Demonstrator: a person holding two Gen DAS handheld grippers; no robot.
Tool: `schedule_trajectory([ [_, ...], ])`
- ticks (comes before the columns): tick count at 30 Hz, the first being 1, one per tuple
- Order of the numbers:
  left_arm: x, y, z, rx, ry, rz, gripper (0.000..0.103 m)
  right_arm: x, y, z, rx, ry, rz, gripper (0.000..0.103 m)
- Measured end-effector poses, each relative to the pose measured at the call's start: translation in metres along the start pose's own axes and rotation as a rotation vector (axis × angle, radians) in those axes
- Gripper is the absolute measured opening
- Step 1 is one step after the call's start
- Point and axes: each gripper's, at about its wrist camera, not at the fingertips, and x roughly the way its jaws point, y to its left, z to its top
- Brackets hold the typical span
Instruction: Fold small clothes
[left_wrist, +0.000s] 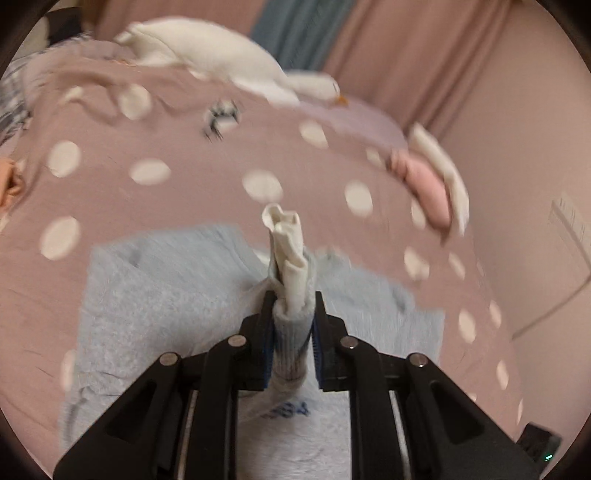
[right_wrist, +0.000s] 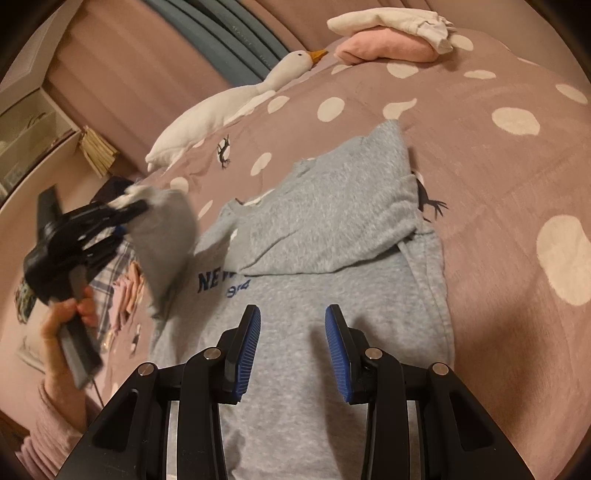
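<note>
A grey sweatshirt (right_wrist: 332, 221) with blue lettering lies spread on the dotted pink bedspread (right_wrist: 498, 177), its right sleeve folded across the chest. My left gripper (right_wrist: 136, 210), held in a hand (right_wrist: 70, 317), is shut on the left sleeve (right_wrist: 162, 236) and holds it up off the bed at the left. In the left wrist view the sleeve's cuff (left_wrist: 291, 332) fills the gap between the pads of the left gripper (left_wrist: 293, 295), and its white inside (left_wrist: 286, 236) sticks out ahead. My right gripper (right_wrist: 291, 310) hovers open over the sweatshirt's lower body, with nothing between its fingers.
A white plush goose (right_wrist: 236, 99) lies along the bed's far edge by the curtains. Folded pink and white clothes (right_wrist: 388, 44) are stacked at the far right. More loose clothes (right_wrist: 122, 288) lie at the left. A shelf (right_wrist: 29, 122) stands beyond.
</note>
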Motion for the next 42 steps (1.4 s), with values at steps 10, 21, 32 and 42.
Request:
schedule_trajectory([
  [10,0.009,0.001,-0.019,0.053,0.072,0.012,0.081,-0.004,-0.01,-0.002,0.021,0.005,0.006,0.036],
  [21,-0.06,0.119,-0.044,-0.203,0.1,-0.123,0.082,0.019,0.009,0.004,-0.022,0.075,0.014,0.036],
  [32,-0.02,0.136,-0.071,-0.218,0.215,-0.084,0.082,0.036,0.029,-0.007,-0.037,0.127,0.028,0.036],
  [42,-0.025,0.174,-0.064,-0.389,0.024,-0.094,0.082,0.084,0.045,0.046,-0.065,0.127,-0.01,0.04],
])
